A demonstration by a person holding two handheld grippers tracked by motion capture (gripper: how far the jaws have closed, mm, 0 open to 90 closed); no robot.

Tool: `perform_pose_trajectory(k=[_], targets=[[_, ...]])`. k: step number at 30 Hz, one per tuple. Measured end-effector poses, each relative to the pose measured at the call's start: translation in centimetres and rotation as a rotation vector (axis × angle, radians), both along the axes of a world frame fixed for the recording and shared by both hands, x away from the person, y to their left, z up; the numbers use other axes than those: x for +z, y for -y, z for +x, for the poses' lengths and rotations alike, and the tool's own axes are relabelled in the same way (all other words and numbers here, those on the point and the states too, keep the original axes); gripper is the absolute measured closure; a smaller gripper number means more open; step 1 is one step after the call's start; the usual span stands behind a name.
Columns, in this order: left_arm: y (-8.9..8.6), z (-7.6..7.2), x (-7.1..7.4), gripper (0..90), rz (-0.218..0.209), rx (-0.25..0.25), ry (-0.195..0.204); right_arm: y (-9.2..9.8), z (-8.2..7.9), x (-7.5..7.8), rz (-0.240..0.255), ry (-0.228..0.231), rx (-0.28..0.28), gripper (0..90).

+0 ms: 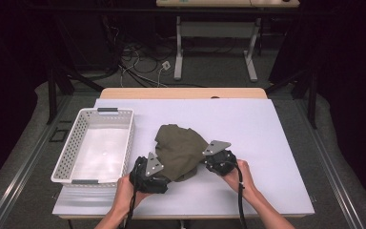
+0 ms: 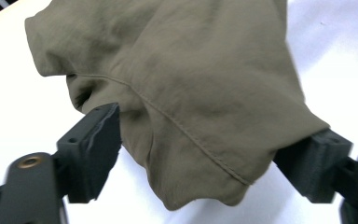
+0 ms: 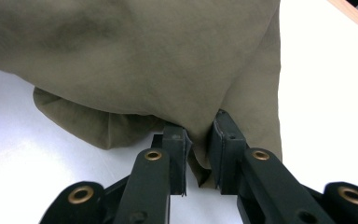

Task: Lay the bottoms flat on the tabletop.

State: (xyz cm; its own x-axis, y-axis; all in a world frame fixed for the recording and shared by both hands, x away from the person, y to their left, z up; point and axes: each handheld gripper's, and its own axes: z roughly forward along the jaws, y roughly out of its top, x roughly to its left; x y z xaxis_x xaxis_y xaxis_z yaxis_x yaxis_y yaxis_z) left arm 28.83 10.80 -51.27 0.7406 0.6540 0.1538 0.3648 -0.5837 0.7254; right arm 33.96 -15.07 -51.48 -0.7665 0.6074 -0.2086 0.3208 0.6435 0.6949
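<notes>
An olive-green garment [image 1: 178, 150] lies crumpled on the white table top [image 1: 267, 138]. My left gripper [image 1: 166, 175] sits at its near left edge. In the left gripper view the jaws stand wide apart around a hanging fold of the garment [image 2: 191, 93], and the left gripper [image 2: 205, 151] is open, its pads not pressing the cloth. My right gripper [image 1: 203, 165] is at the garment's near right edge. In the right gripper view the right gripper [image 3: 198, 140] is shut on a pinched fold of the garment [image 3: 144, 56].
A white perforated basket [image 1: 66, 152] stands at the left of the table, close to the left hand. Bare white surface stretches to the right and behind the garment. A cable trails from each gripper toward the near table edge.
</notes>
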Motion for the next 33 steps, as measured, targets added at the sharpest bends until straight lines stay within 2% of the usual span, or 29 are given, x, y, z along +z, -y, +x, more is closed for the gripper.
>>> perform_pose_trajectory(k=[2, 8, 9, 12, 16, 22, 25, 26, 28, 31, 33], targets=[[0.1, -0.2, 0.2, 17.3, 0.007, -0.009, 0.01, -0.2, 0.1, 0.2, -0.001, 0.009, 0.004, 78.5], [0.9, -0.3, 0.4, 14.7, 0.044, -0.042, 0.007, -0.6, 0.2, 0.9, 0.011, 0.007, -0.006, 78.6], [1.1, -0.2, 0.3, 14.3, 0.06, -0.045, 0.017, -0.7, 0.3, 1.0, 0.015, 0.01, -0.007, 78.7], [1.7, 0.3, 0.3, 13.2, 0.068, -0.05, 0.005, -0.9, 0.3, 1.1, 0.019, 0.006, -0.01, 78.6], [2.6, 1.2, 0.4, 11.2, 0.093, -0.05, 0.014, -1.3, 0.5, 1.3, 0.017, 0.011, -0.009, 78.7], [3.3, 2.5, -0.6, 12.1, 0.116, -0.039, -0.018, -1.8, 0.7, 1.3, 0.025, -0.009, -0.004, 78.7], [3.3, 2.6, -1.1, 21.0, 0.112, -0.024, -0.008, -2.0, 0.6, 1.2, 0.028, -0.012, 0.006, 78.8], [3.1, 2.7, -1.2, 25.7, 0.116, -0.023, 0.005, -2.0, 0.6, 1.1, 0.031, -0.015, 0.01, 80.1], [2.9, 2.6, -1.5, 37.0, 0.092, -0.004, 0.035, -1.9, 0.6, 0.9, 0.032, -0.023, 0.014, 80.2], [2.6, 2.7, -1.8, 53.7, 0.069, 0.007, 0.036, -1.7, 0.6, 0.4, 0.031, -0.035, 0.024, 77.6], [2.5, 2.7, -1.9, 61.1, 0.057, 0.01, 0.036, -1.5, 0.5, 0.3, 0.035, -0.052, 0.023, 73.0]])
